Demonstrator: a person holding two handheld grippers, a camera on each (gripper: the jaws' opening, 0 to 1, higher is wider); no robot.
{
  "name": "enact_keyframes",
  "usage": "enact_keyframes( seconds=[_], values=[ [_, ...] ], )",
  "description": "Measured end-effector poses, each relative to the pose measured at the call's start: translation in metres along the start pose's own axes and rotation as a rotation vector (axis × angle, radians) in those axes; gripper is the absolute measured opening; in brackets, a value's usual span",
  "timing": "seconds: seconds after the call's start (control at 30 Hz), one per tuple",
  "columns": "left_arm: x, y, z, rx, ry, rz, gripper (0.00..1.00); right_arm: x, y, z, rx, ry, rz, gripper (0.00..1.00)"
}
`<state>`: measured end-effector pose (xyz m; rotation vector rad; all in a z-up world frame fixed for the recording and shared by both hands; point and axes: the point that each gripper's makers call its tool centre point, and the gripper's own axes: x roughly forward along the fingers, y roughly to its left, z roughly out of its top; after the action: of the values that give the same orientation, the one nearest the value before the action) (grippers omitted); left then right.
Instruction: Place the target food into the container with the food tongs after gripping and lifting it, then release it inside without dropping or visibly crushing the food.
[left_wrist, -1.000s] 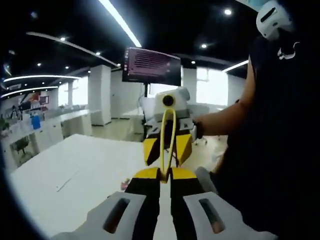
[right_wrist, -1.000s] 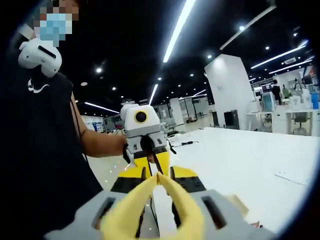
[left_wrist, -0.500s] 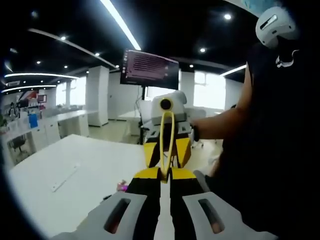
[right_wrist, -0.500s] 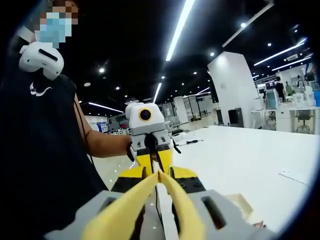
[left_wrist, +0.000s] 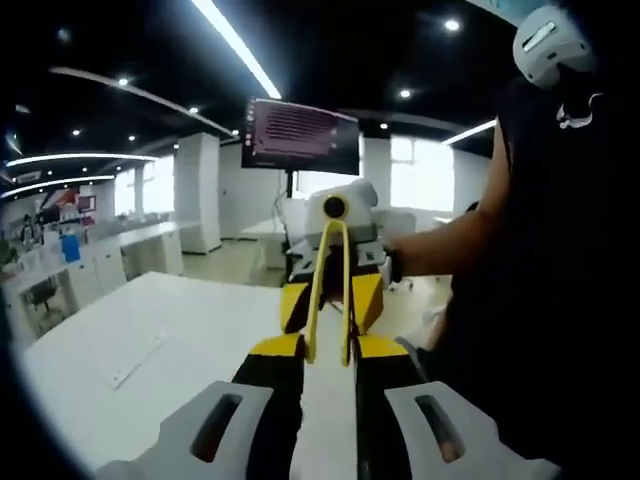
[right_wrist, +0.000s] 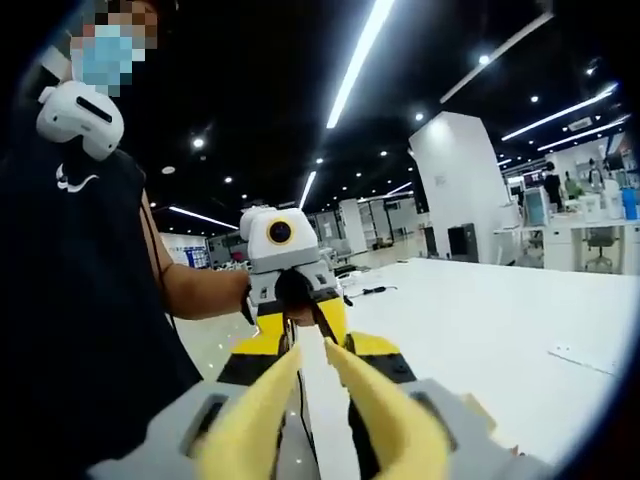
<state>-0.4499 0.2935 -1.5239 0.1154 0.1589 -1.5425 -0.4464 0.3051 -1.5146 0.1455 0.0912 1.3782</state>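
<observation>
1. The right claw (right_wrist: 316, 348) is clenched on the yellow tongs (right_wrist: 372, 410). The tong arms rise between its jaws, and their tips stand apart just ahead of it.
2. The left claw (left_wrist: 328, 346) faces the right one head-on and is released, with its jaws spread. The tong tips sit in the gap between those jaws, and I cannot tell whether they touch them.
3. The likeliest fault is that the tongs twist or slip in the right claw's hold. A knock from the left claw could cause it while the two are this close.
4. A skewed pair of tongs would probably pinch unevenly, so the food could drop during the lift or get crushed.
5. Below and beyond both claws lies the white table (right_wrist: 500, 320). I cannot tell where the food and the container sit, so swinging down to them without looking risks hitting something.
6. Behind the left claw, a person's forearm (left_wrist: 440, 245) reaches in.
</observation>
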Motion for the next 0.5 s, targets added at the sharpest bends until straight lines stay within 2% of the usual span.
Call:
enact_keyframes(
  seconds=[0.07, 0.1, 0.13, 0.17, 0.23, 0.33, 0.4, 0.43, 0.47, 0.5],
  values=[
    [-0.003, 0.005, 0.0, 0.015, -0.002, 0.037, 0.18, 0.0, -0.002, 0.001, -0.012, -0.003, -0.022, 0.23],
    [-0.007, 0.011, -0.002, 0.005, 0.006, 0.075, 0.19, 0.0, -0.003, 0.002, -0.015, -0.009, -0.027, 0.24],
    [-0.008, 0.012, -0.001, 0.001, 0.001, 0.082, 0.2, -0.003, -0.008, 0.003, -0.004, -0.016, -0.061, 0.24],
    [-0.011, 0.015, 0.002, 0.006, -0.016, 0.102, 0.21, -0.005, -0.007, 0.004, -0.006, -0.025, -0.055, 0.23],
    [-0.013, 0.013, 0.0, -0.014, -0.016, 0.093, 0.21, -0.009, -0.007, 0.007, 0.0, -0.043, -0.062, 0.23],
    [-0.013, 0.011, -0.007, -0.063, 0.003, 0.077, 0.3, -0.007, -0.001, 0.009, 0.005, -0.044, -0.042, 0.23],
    [-0.011, 0.005, -0.002, -0.11, -0.034, 0.041, 0.33, -0.004, 0.001, 0.008, 0.009, -0.042, -0.028, 0.24],
    [-0.011, 0.004, 0.0, -0.105, -0.051, 0.034, 0.28, -0.002, 0.002, 0.008, 0.008, -0.042, -0.027, 0.24],
    [-0.013, 0.003, 0.002, -0.094, -0.06, 0.025, 0.18, 0.0, 0.003, 0.007, 0.014, -0.039, -0.02, 0.23],
    [-0.013, -0.001, 0.0, -0.092, -0.046, 0.004, 0.17, 0.0, 0.005, 0.005, 0.025, -0.039, -0.013, 0.23]
  ],
)
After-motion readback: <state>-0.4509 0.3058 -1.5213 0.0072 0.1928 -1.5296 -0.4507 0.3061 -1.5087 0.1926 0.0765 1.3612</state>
